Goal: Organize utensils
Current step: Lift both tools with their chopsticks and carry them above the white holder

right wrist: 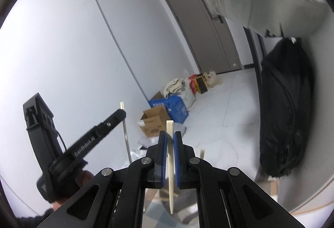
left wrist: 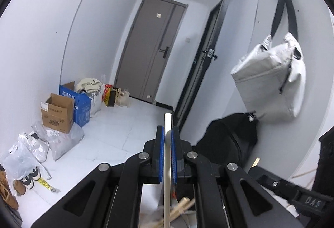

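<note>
The left gripper [left wrist: 167, 140] is squeezed tight on a pale chopstick [left wrist: 167, 165] that sticks out past its jaws. The right gripper [right wrist: 170, 140] pinches another chopstick [right wrist: 170, 165] between its jaws too.

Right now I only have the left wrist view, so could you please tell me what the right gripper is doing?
Observer: The right gripper is shut on a pale chopstick that stands roughly upright between its blue pads, square end up.
Operator: Thank you. Can you see my left gripper from the right wrist view?
Observer: Yes, the left gripper shows at the left of that view, holding its own chopstick, whose top pokes above the finger.
Operator: Is anything else in reach over there?
Observer: One more pale stick end rises just right of the right gripper; what it rests in is hidden.
</note>
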A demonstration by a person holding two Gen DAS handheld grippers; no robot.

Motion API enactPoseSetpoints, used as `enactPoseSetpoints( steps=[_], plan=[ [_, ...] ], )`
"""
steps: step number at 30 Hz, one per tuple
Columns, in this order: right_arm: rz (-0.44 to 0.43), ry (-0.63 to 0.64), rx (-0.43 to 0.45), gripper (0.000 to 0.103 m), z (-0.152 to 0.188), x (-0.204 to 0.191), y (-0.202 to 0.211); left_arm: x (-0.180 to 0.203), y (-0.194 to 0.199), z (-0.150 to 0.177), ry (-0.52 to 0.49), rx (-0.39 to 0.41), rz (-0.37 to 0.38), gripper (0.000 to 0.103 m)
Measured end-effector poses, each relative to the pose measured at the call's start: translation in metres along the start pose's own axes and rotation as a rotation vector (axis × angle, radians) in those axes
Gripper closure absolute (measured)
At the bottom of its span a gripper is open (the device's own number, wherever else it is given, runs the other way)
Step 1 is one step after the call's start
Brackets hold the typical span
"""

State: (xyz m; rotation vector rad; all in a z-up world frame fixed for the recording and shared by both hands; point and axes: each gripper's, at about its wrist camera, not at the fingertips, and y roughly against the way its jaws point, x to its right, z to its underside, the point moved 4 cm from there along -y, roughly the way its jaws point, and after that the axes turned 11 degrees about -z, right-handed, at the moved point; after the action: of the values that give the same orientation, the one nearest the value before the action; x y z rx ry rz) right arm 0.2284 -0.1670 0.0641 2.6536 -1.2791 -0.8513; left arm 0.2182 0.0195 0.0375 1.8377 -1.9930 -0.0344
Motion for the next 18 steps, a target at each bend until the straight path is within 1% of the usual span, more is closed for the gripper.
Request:
enactPoseSetpoints(
  steps=[5,11,15,18],
  plan=[
    [0.004,0.022,0.001,0.097,-0.004,0.0,-0.022,-0.011,-0.015,0.002,0.028,0.045,-0.028,0.101],
    [0.019,0.046,0.005,0.097,0.001,0.006,-0.042,-0.02,-0.034,0.006,0.057,0.063,-0.034,0.101],
    [0.028,0.052,0.002,0.097,0.005,0.014,-0.05,-0.016,-0.033,0.015,0.045,0.1,-0.04,0.101],
    [0.03,0.066,-0.011,0.097,0.012,0.018,-0.056,-0.008,-0.029,0.02,0.017,0.14,-0.041,0.101]
  ],
)
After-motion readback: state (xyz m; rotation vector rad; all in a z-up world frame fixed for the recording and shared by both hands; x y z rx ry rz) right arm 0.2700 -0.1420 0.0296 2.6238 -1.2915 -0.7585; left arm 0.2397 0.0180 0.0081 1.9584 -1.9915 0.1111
